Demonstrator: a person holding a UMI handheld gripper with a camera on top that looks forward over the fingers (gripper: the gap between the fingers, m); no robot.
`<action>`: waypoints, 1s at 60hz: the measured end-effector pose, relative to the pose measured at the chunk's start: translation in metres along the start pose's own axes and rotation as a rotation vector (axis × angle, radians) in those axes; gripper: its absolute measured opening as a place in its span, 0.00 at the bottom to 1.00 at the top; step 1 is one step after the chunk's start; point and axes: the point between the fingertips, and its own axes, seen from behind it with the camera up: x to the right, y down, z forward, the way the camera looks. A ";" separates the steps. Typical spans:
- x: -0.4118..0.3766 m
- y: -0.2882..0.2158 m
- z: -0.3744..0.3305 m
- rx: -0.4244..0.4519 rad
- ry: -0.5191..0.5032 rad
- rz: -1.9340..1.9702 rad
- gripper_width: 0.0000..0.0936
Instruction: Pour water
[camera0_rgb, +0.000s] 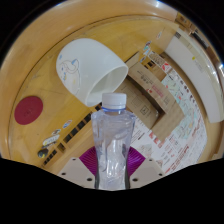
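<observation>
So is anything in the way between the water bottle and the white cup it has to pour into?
Nothing visible. The tongs are shut on the water bottle, and the white cup sits just beyond its cap with no object between them.

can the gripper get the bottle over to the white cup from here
Probably yes. The gripper is shut on the water bottle, still capped, and the white cup lies just beyond the cap on the wooden table, with nothing between them. The cardboard boxes sit beside the cup, off the path.
</observation>
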 end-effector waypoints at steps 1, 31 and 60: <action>-0.004 0.001 0.000 0.006 0.001 0.008 0.36; 0.108 0.125 -0.043 0.020 0.093 1.065 0.36; -0.036 0.070 -0.043 0.017 -0.210 2.201 0.36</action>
